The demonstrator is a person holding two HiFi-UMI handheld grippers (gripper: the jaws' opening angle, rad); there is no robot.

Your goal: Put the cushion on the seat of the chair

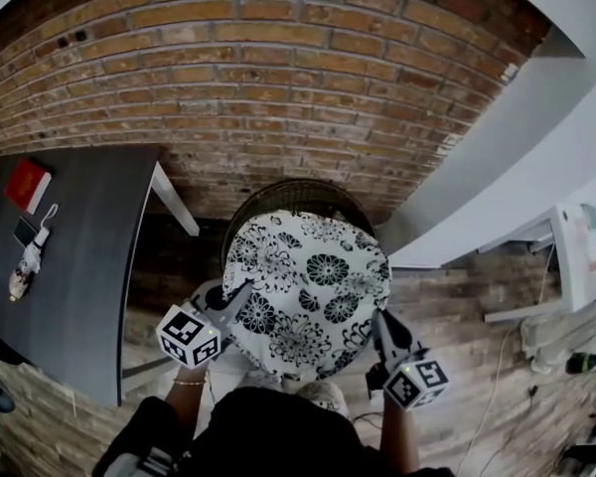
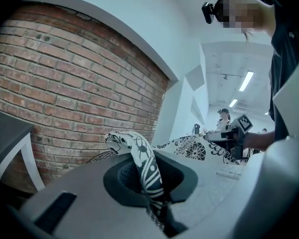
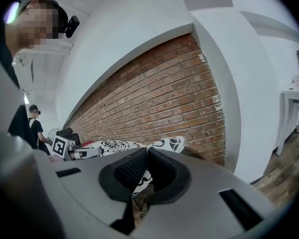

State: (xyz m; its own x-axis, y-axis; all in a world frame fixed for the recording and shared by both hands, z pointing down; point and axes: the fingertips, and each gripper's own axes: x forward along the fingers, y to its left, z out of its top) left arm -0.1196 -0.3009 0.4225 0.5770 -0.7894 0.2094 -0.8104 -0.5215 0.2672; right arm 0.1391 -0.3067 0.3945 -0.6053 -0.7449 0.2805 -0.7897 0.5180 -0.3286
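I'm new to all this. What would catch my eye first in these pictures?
The black-and-white flowered cushion at the centre stands out first. It is pinched at its edges by the left hand-held gripper and the right hand-held gripper, over a wicker chair. Behind it runs a red brick wall, and a dark table with a red book stands at the left.

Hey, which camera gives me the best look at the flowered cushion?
The head view: the whole cushion shows from above, over the wicker chair. The left gripper view shows only its pinched edge and a strip beyond; the right gripper view shows just a low sliver.
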